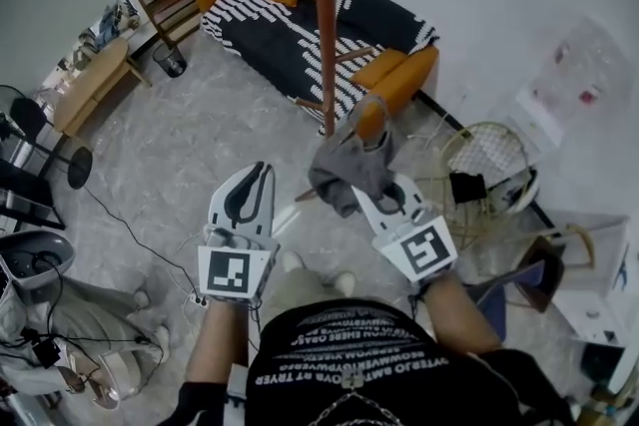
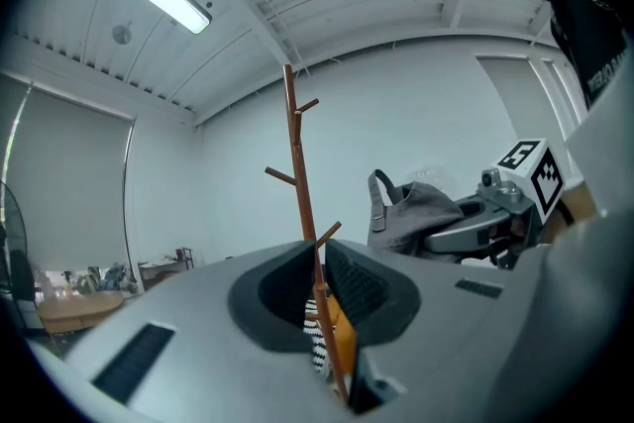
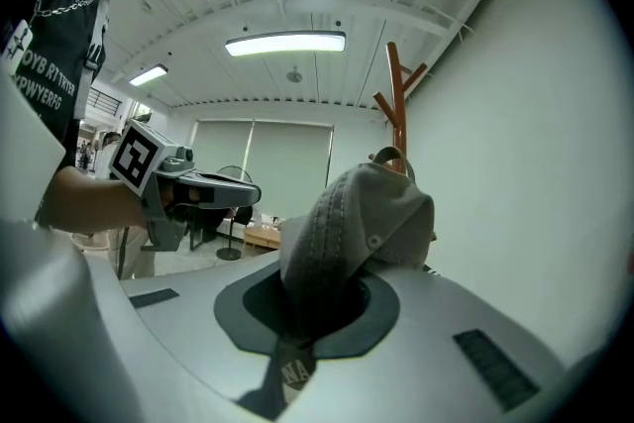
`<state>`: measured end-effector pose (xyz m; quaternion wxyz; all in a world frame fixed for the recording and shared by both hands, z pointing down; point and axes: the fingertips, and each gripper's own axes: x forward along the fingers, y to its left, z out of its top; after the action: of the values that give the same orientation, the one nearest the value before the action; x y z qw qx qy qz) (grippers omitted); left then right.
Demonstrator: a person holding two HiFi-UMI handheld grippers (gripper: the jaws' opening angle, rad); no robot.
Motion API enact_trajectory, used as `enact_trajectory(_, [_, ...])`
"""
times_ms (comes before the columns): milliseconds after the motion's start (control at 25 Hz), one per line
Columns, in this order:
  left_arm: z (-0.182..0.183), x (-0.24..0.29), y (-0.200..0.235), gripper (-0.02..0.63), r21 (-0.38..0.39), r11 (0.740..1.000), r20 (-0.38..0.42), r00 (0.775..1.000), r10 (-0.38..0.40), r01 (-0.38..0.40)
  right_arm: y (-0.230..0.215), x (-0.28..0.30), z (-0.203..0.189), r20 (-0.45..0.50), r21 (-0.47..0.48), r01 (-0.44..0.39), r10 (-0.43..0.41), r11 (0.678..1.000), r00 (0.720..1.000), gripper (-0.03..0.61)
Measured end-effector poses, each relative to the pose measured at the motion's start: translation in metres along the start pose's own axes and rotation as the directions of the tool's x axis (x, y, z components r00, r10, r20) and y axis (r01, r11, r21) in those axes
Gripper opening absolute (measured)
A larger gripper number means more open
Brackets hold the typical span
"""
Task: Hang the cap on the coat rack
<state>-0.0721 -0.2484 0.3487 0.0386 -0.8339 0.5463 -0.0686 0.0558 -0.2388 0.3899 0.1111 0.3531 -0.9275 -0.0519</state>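
Observation:
A tall brown wooden coat rack [image 1: 324, 35] with short pegs stands in front of me. The grey cap [image 1: 344, 165] hangs bunched from my right gripper [image 1: 377, 187], which is shut on its fabric just short of the pole. In the right gripper view the cap [image 3: 362, 213] rises out of the jaws, with the rack's top [image 3: 397, 104] behind it. My left gripper [image 1: 261, 171] is beside it on the left, shut and holding nothing. In the left gripper view the rack [image 2: 297, 173] shows past the narrow slit of the left gripper [image 2: 319, 264], and the cap [image 2: 421, 203] hangs at right.
A black-and-white sofa [image 1: 300, 35] with orange cushions stands behind the rack. A wooden table [image 1: 90, 80] and a small bin [image 1: 170, 60] are at the left. A round wire frame [image 1: 484, 155] and clutter lie at the right. Cables [image 1: 120, 224] cross the floor.

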Motion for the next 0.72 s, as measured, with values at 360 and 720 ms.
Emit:
enact_trajectory(360, [-0.006,0.011,0.009,0.032,0.01,1.0,-0.016,1.0,-0.005,0.005,0.003,0.028,-0.023,-0.064,0.033,-0.047,0.049,0.998,0.997,0.015])
enact_trajectory(720, [-0.023,0.042,0.032,0.033,-0.017,1.0,-0.037,0.999,-0.027,0.027,-0.007,0.071,-0.057,-0.141,0.068,-0.048,0.057,0.997,0.988,0.015])
